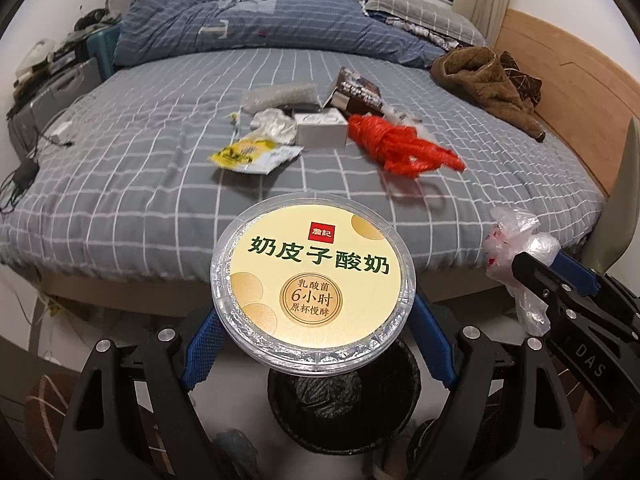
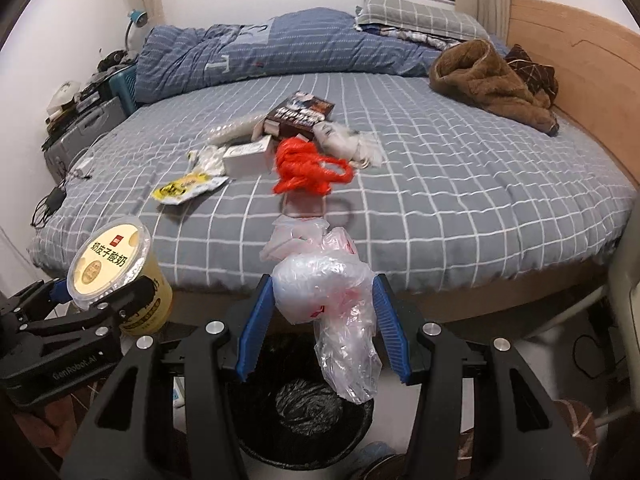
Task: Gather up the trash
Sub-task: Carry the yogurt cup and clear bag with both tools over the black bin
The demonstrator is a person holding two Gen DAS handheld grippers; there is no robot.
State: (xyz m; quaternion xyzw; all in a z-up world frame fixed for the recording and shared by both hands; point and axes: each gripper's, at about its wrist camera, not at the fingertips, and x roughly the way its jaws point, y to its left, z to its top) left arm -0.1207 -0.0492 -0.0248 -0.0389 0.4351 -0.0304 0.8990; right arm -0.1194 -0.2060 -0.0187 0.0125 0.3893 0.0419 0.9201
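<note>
Left gripper: nearest the lens; we see its blue pads spread wide and clamped on the sides of the yogurt cup, which sits upright with its lid facing the camera.
Yogurt cup: round clear lid, cream label with green characters; the right wrist view shows a yellow body below the lid.
Right gripper: we see its pads pressed on a clear plastic bag, crumpled into a ball between them, with a loose tail hanging down.
Bin: black, lined with a dark bag, on the floor at the foot of the bed; we see it directly beneath both grippers in each view.
Bed: grey sheet with a white grid.
Trash left on bed: red net bag, yellow wrapper, white box, dark box, crumpled white plastic, all clustered mid-bed.
Other: blue duvet and pillow at the far side; brown fleece garment by the wooden bed frame.
</note>
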